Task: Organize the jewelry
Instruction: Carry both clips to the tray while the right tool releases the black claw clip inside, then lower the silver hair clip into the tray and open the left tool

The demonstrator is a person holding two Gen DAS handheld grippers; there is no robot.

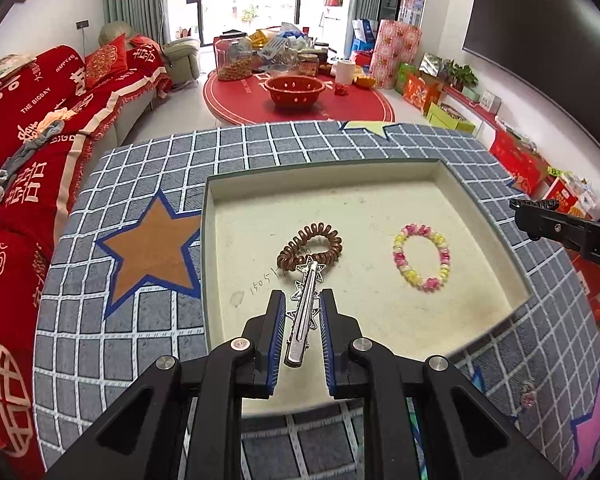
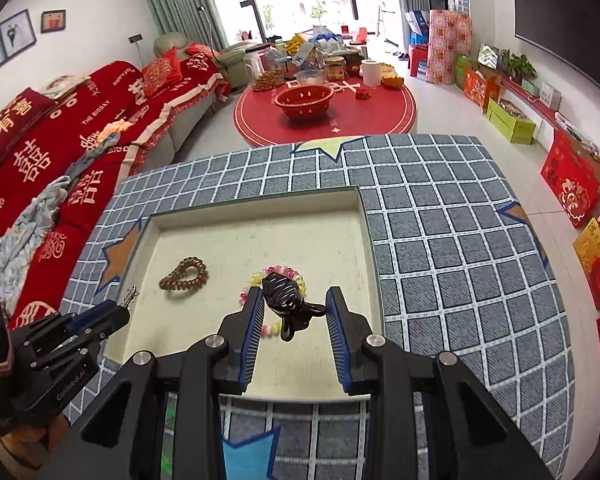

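Now the left gripper (image 1: 302,300) pinches a silver star hair clip (image 1: 303,312) over the tray (image 1: 476,184), just short of the brown coil tie (image 1: 310,246). Meanwhile the right gripper (image 2: 295,300) grips a black claw clip (image 2: 288,300), seemingly above the bead bracelet (image 1: 422,258) in that tray.

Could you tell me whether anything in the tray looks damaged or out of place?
Nothing stands out. The brown coil hair tie and beaded bracelet lie flat in the tray, intact; its floor merely shows faint scribbles.
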